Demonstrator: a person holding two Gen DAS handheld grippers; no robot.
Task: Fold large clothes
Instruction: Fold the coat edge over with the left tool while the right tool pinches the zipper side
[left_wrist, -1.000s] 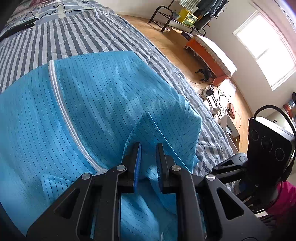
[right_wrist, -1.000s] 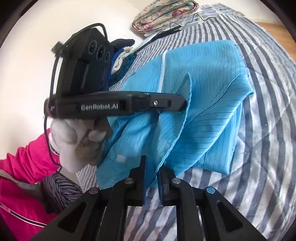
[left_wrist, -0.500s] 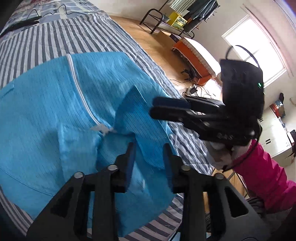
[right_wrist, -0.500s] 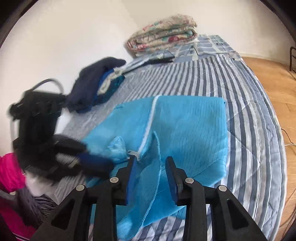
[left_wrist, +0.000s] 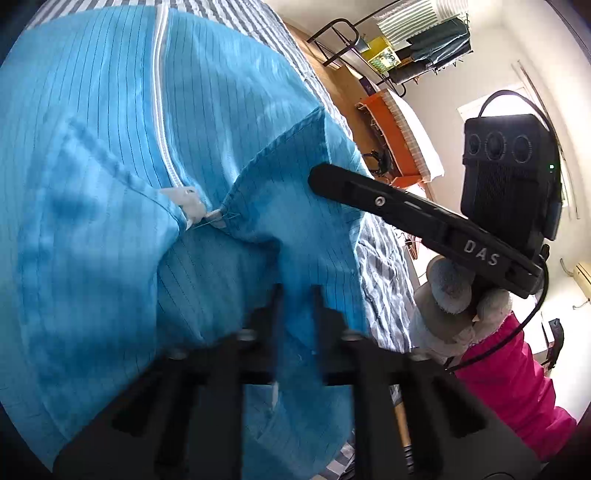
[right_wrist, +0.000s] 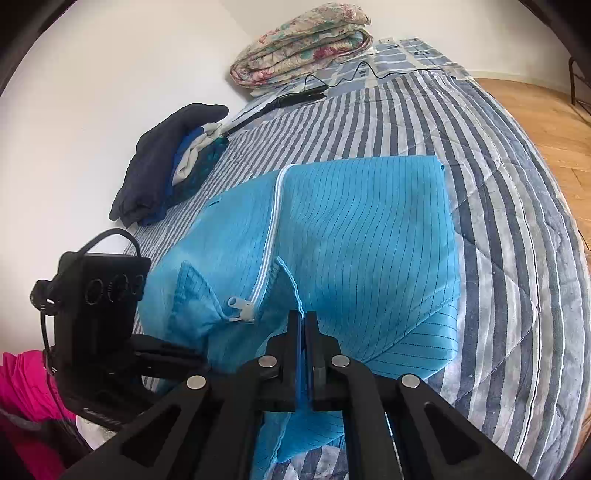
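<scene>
The right wrist view shows the right gripper (right_wrist: 303, 325) with its jaws pressed together on the blue collar edge of the jacket (right_wrist: 362, 236). Only this view shows the wall side of the bed (right_wrist: 517, 206): a dark clothes pile (right_wrist: 162, 166) beyond the jacket against the wall, a folded floral quilt (right_wrist: 306, 44) further up at the head end, and a black cable (right_wrist: 354, 74) just below the quilt. The left gripper (right_wrist: 173, 356) appears here at the jacket's near left edge, its tips against the fabric.

The left wrist view is blurred at its own claw: the left gripper (left_wrist: 295, 295) has closing jaws with blue fabric between them, and the pads appear to pinch that fabric. Only this view shows the room past the jacket's right side: wooden floor, an orange bench (left_wrist: 399, 136), a metal rack (left_wrist: 391, 40) hung with clothes, and a bright window (left_wrist: 491, 107). It also shows the right gripper (left_wrist: 317, 175) from the side, tip resting on the raised collar flap, held by a gloved hand (left_wrist: 454, 306) with a pink sleeve (left_wrist: 517, 380).

The bed is covered by a blue-and-white striped quilted spread. The jacket lies on it near the foot edge, front up, light blue with thin dark pinstripes. A white zip (right_wrist: 271, 236) runs down its middle, closed, with the pull (right_wrist: 240, 306) at the collar. Both collar flaps stand up.
</scene>
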